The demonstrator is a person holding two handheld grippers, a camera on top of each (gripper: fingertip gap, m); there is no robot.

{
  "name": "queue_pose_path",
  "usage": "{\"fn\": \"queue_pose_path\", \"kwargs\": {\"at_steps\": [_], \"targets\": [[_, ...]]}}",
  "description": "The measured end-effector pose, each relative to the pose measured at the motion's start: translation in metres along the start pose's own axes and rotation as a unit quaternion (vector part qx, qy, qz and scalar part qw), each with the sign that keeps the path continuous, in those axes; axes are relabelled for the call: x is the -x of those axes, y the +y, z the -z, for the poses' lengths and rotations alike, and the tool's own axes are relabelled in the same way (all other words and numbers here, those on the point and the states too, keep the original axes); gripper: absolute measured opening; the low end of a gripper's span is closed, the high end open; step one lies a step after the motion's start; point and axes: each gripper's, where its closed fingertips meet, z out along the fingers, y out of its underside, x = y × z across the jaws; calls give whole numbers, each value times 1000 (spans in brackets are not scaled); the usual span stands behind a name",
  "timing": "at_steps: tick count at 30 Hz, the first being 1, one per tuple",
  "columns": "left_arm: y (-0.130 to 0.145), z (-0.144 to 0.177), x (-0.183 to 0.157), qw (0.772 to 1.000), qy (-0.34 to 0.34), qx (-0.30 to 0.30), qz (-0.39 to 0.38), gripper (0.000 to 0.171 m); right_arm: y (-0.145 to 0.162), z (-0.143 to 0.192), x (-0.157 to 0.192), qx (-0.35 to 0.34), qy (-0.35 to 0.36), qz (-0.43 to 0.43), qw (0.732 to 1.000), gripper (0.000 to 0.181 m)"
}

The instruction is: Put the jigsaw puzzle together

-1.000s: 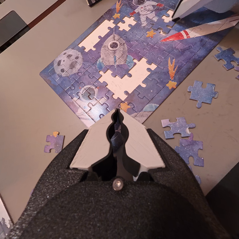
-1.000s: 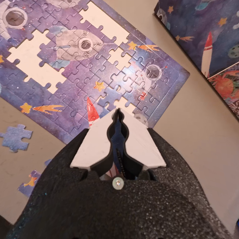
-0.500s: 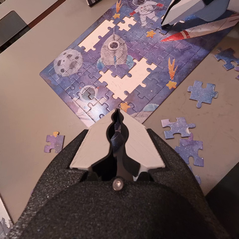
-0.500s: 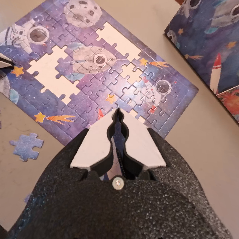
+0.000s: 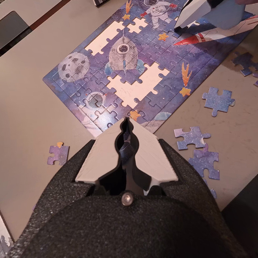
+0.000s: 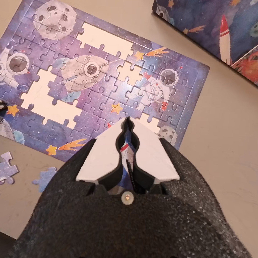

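Observation:
The space-themed jigsaw puzzle (image 5: 167, 55) lies flat on the table, with white gaps in the middle (image 5: 134, 86) and at the far side (image 5: 103, 39). My left gripper (image 5: 127, 118) is shut with nothing visible between its fingertips, and hovers over the puzzle's near corner. In the right wrist view the puzzle (image 6: 97, 100) shows several gaps, one (image 6: 152, 122) just right of my right gripper (image 6: 127, 118), which is shut with nothing visible in it above the puzzle's near edge. The right gripper also shows in the left wrist view (image 5: 192, 15), above the puzzle's far right part.
Loose pieces lie on the table: one left of my left gripper (image 5: 58, 155), several to the right (image 5: 217, 100) (image 5: 191, 138) (image 5: 205, 163). More lie at lower left in the right wrist view (image 6: 44, 177). The puzzle box (image 6: 209, 27) stands beyond the puzzle's right end.
My right gripper has drawn up and back from the puzzle, so more of the board shows in its view. The left gripper has not moved.

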Motion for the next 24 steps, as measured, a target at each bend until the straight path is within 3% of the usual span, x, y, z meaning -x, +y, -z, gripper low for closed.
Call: {"fn": "queue_pose_path", "kwargs": {"at_steps": [11,20,24], "targets": [[0,0,0,1000,-3,0,-3,0,-18,2,0,-5,-51,81,995,0],[0,0,0,1000,0,0,-1,0,-9,-9,1,1,-96,57,994,0],[0,0,0,1000,1,0,0,0,-36,11,-16,-76,-93,45,992,0]]}}
